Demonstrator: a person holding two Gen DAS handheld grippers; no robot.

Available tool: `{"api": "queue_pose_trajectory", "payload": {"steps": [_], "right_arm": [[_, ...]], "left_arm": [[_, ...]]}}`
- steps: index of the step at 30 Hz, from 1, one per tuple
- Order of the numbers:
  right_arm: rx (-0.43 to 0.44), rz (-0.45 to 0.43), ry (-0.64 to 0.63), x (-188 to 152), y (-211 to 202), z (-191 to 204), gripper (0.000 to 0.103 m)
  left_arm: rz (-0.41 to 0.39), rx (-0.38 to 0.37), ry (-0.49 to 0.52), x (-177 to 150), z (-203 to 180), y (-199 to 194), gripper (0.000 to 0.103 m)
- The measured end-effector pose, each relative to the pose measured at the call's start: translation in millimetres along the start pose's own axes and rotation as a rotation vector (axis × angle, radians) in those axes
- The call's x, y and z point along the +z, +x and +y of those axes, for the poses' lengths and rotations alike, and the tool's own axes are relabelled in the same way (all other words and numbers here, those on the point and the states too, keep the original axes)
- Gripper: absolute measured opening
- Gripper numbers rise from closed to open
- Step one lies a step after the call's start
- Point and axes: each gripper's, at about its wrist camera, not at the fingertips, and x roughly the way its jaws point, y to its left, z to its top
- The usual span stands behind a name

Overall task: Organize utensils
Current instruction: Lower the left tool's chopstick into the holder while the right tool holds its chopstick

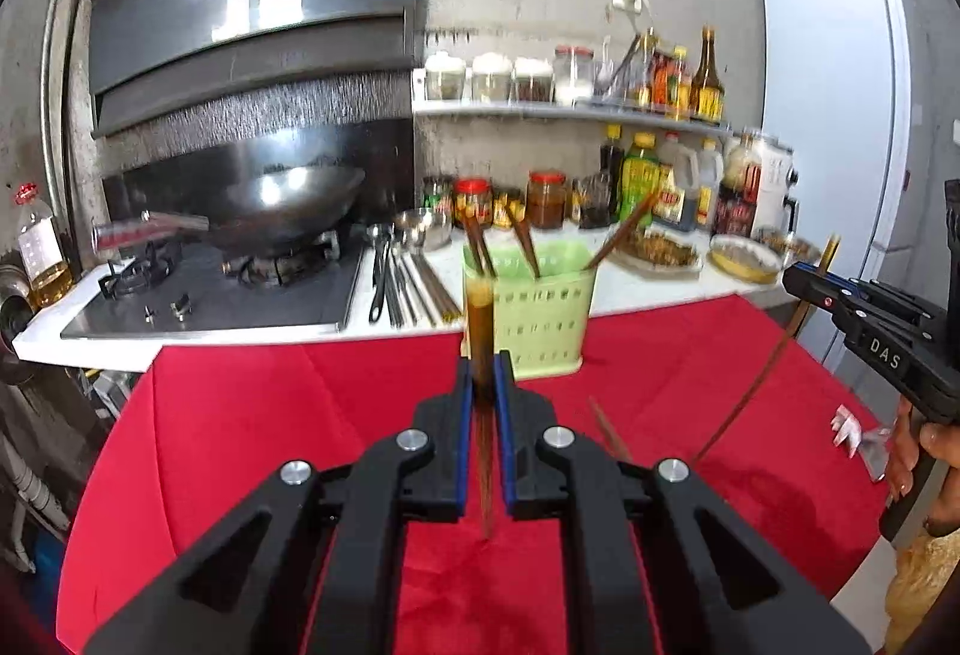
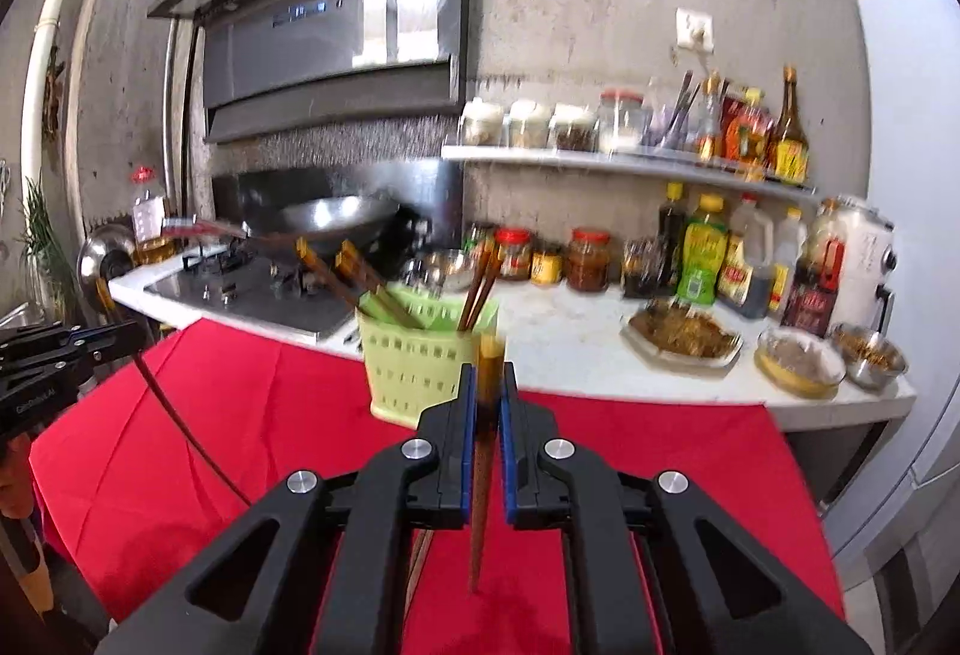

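Observation:
A light green slotted basket [image 1: 540, 307] [image 2: 414, 361] stands at the far edge of the red-covered table [image 1: 240, 415], with several brown chopsticks [image 1: 523, 241] [image 2: 475, 289] leaning in it. My left gripper [image 1: 483, 361] is shut on one brown chopstick [image 1: 480, 313], held upright just in front of the basket. My right gripper [image 2: 487, 373] is shut on another chopstick [image 2: 482, 523], close to the basket's right corner. Each gripper shows in the other's view: the right gripper [image 1: 804, 283] with its chopstick slanting down, the left gripper [image 2: 120, 340] likewise. A loose chopstick [image 1: 609, 433] lies on the cloth.
Behind the table runs a white counter [image 2: 576, 349] with a stove and wok [image 1: 282, 205], metal utensils [image 1: 408, 286], jars, sauce bottles and dishes of food [image 2: 681, 334]. A white fridge [image 1: 834, 115] stands at the right. A hand [image 1: 936, 445] grips the right handle.

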Motion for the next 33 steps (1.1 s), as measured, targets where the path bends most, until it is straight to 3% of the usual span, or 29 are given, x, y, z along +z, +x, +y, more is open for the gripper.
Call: {"api": "queue_pose_trajectory", "payload": {"steps": [4, 8, 14, 20, 33], "right_arm": [[-0.005, 0.006, -0.017, -13.0, 5.8, 4.2, 0.007], [-0.001, 0.041, -0.029, -24.7, 14.0, 7.5, 0.007], [-0.009, 0.028, -0.047, -24.9, 11.0, 10.6, 0.006], [0.031, -0.022, -0.006, 4.4, 22.8, 3.2, 0.006], [0.057, -0.150, -0.055, 102.7, 64.8, 22.1, 0.007]], "left_arm": [[0.013, 0.007, 0.003, -10.1, -2.1, 5.6, 0.007], [0.079, 0.008, 0.008, -26.4, -4.0, 22.4, 0.007], [0.071, 0.011, -0.007, -33.1, -1.4, 23.3, 0.006], [-0.025, 0.007, -0.019, -1.3, 1.0, 24.6, 0.006], [-0.169, -0.039, 0.041, 106.4, -18.7, 59.3, 0.006]]}}
